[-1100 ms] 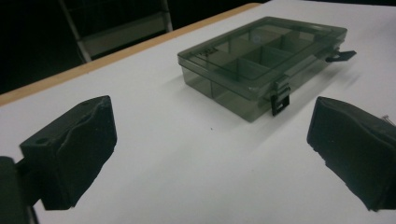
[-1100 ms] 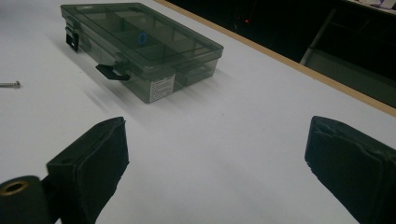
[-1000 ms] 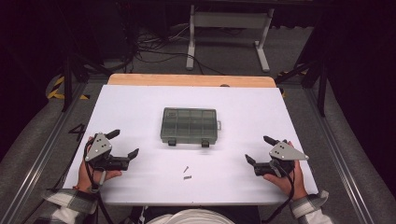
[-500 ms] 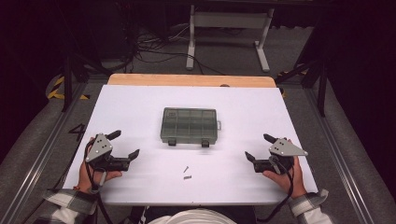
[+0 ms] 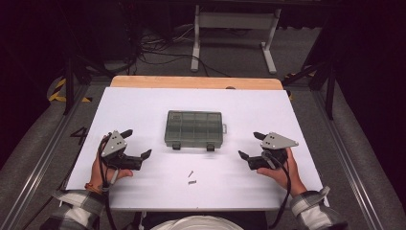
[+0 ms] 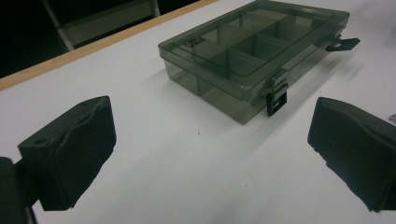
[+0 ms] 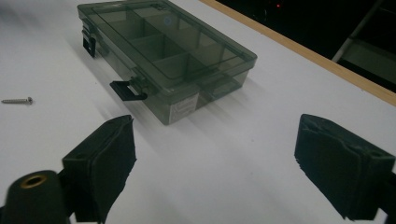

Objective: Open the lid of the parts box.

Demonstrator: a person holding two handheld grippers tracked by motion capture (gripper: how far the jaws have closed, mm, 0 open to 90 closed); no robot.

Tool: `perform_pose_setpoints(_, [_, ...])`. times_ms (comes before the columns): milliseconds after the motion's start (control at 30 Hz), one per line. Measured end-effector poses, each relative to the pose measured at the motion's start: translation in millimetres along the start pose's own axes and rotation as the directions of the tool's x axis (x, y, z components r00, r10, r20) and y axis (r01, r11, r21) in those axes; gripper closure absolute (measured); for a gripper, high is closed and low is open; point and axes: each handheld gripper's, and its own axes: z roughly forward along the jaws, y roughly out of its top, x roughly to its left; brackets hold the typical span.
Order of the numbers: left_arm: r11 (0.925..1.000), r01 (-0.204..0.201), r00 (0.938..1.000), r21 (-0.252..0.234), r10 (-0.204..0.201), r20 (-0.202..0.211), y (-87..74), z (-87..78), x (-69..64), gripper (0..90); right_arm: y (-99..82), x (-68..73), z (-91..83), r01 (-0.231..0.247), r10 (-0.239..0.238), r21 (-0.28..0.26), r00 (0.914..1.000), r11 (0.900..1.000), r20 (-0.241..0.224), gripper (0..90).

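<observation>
Right now a smoky compartment box [image 5: 194, 129] sits shut at the middle of the white tabletop [image 5: 143, 108], latches toward the near edge. Left tongs [image 5: 136, 143] and right tongs [image 5: 250, 145] flank it, each well apart from it, jaws spread with nothing between; the right pair has just been closing slightly. Two small screws [image 5: 191, 178] lie nearer.

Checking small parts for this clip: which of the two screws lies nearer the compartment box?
The upper screw, lying slanted; the other screw lies flatter, nearer the table's front edge, farther from the box.
</observation>
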Motion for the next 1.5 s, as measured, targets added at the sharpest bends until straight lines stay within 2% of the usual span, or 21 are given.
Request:
perform_pose_setpoints(133, [0.9999,-0.002,0.9996,0.016,0.002,0.027,3.1,10.3,1.0,2.8,7.3,3.5,12.0,-0.005,0.005,0.008,0.9999,1.0,-0.016,11.6])
perform_pose_setpoints(233, [0.9986,-0.018,0.9991,0.049,0.016,0.04,5.2,23.8,0.2,2.8,11.8,8.4,28.4,-0.007,0.01,0.059,0.9987,0.9982,-0.05,13.2])
perform_pose_setpoints(300, [0.9982,-0.02,0.9985,0.056,0.017,0.052,7.0,29.8,-0.3,3.7,16.2,14.6,44.6,0.002,0.004,0.086,0.9976,0.9963,-0.069,17.3])
perform_pose_setpoints(333, [0.9981,-0.023,0.9984,0.057,0.02,0.052,7.6,31.5,-0.5,3.7,16.2,14.6,44.6,0.002,0.004,0.086,0.9976,0.9963,-0.069,17.3])
perform_pose_setpoints(367, [0.9968,-0.038,0.998,0.07,0.034,0.052,8.8,36.7,-1.4,5.8,19.1,16.1,53.0,-0.004,0.011,0.095,0.9968,0.9955,-0.079,22.5])
perform_pose_setpoints(433, [0.9952,-0.022,0.9973,0.095,0.015,0.072,9.8,45.0,0.5,9.6,21.9,18.2,60.4,0.015,-0.005,0.109,0.9961,0.9939,-0.088,26.2])
perform_pose_setpoints(500, [0.9928,-0.022,0.9966,0.118,0.012,0.081,10.4,50.8,1.3,12.3,22.6,19.1,65.0,0.007,0.005,0.124,0.9955,0.9922,-0.094,29.6])
perform_pose_setpoints(600, [0.9898,-0.022,0.9957,0.14,0.009,0.092,10.7,55.4,0.6,22.7,21.6,18.8,67.2,0.006,0.008,0.141,0.9953,0.99,-0.096,33.7])
perform_pose_setpoints(633, [0.9879,-0.037,0.9949,0.15,0.022,0.099,11.4,57.3,-1.0,22.7,20.6,18.0,67.6,0.001,0.014,0.149,0.9948,0.9888,-0.101,37.5])
perform_pose_setpoints(667, [0.9864,-0.044,0.9935,0.158,0.026,0.111,11.6,58.1,-2.1,33.1,18.6,14.7,67.7,-0.021,0.039,0.156,0.9931,0.9875,-0.111,43.7])
perform_pose_setpoints(700, [0.9842,-0.059,0.9934,0.167,0.041,0.108,11.8,58.6,-3.3,38.2,17.8,13.1,67.5,-0.031,0.049,0.161,0.9928,0.9865,-0.109,44.3])
perform_pose_setpoints(800, [0.9827,-0.058,0.9932,0.176,0.039,0.11,12.2,58.2,-4.5,46.1,15.7,9.7,67.2,-0.042,0.064,0.172,0.99,0.9843,-0.126,51.1])
perform_pose_setpoints(933, [0.9819,-0.058,0.9924,0.181,0.037,0.117,12.2,58.2,-5.0,52.4,15.4,10.7,69.2,-0.023,0.049,0.188,0.9894,0.982,-0.136,56.6])
perform_pose_setpoints(1000, [0.9822,-0.055,0.991,0.179,0.032,0.13,12.1,58.3,-4.9,58.1,15.1,11.3,72.0,-0.016,0.047,0.193,0.9868,0.9811,-0.155,62.4])
perform_pose_setpoints(1067, [0.9799,-0.062,0.9913,0.19,0.038,0.126,12.1,59.2,-5.8,63.2,14.8,11.6,73.9,-0.012,0.045,0.201,0.9856,0.9795,-0.163,66.4])
perform_pose_setpoints(1133, [0.9783,-0.068,0.9902,0.195,0.043,0.133,12.1,60.0,-6.1,65.1,14.8,11.2,74.1,-0.012,0.045,0.202,0.9861,0.9793,-0.16,68.3])
perform_pose_setpoints(1167, [0.9779,-0.067,0.9901,0.198,0.041,0.134,11.8,60.6,-7.0,67.0,14.1,9.5,74.8,-0.014,0.046,0.204,0.9867,0.9788,-0.155,72.9])
perform_pose_setpoints(1200, [0.9751,-0.081,0.9891,0.207,0.053,0.138,11.9,61.4,-7.9,67.8,14.0,8.9,74.8,-0.016,0.049,0.204,0.9864,0.9789,-0.157,73.2])
perform_pose_setpoints(1500, [0.9738,-0.08,0.9889,0.213,0.051,0.139,11.4,62.8,-9.1,70.0,13.4,8.3,80.4,-0.011,0.048,0.226,0.9858,0.9741,-0.161,70.6])
